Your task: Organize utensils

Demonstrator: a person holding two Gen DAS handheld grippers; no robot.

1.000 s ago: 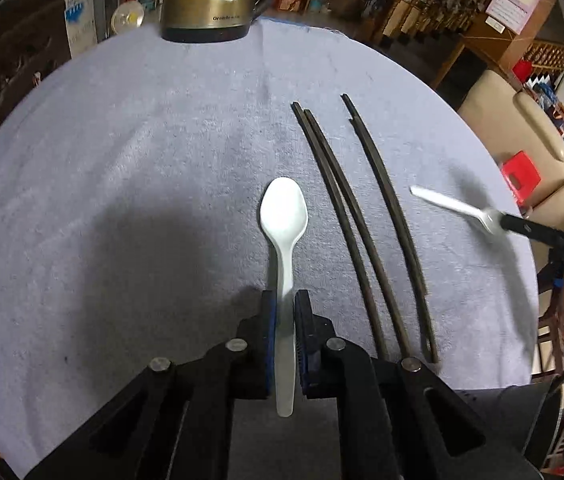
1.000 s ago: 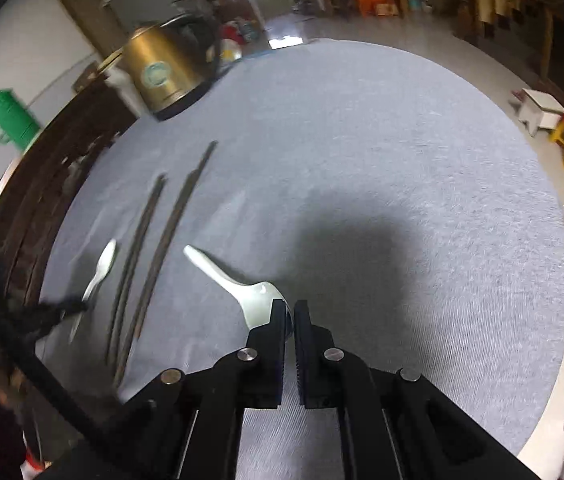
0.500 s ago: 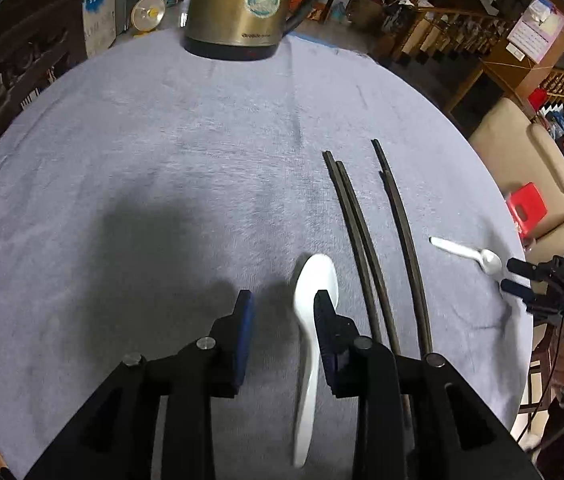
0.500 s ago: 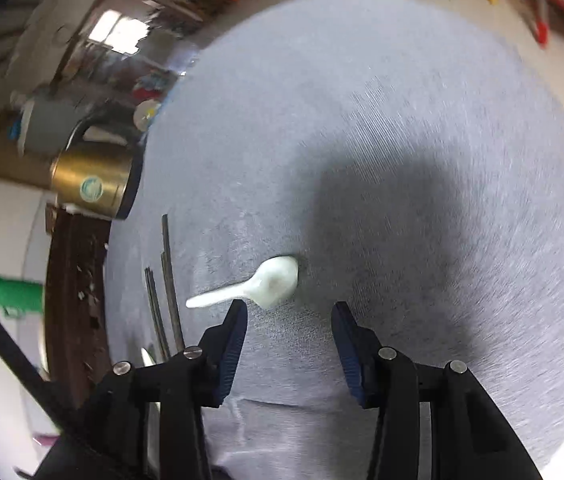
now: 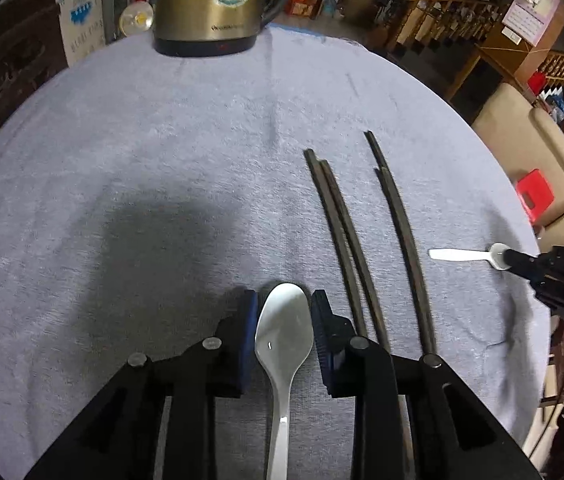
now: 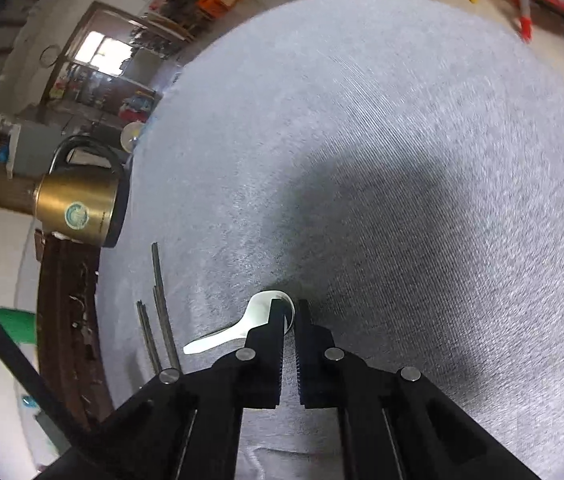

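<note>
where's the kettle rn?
Left wrist view: kettle stands at the table's far edge, top centre-left, beyond the chopsticks.

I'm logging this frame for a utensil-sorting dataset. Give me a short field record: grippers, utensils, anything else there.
surface: round table, grey cloth
chopsticks: four dark sticks, two pairs, between the spoons
left spoon: white, flat on cloth
right spoon: white, right of chopsticks
left gripper: jaws open, straddling left spoon bowl
right gripper: jaws closed on right spoon bowl rim
kettle: brass-coloured, far edge
</note>
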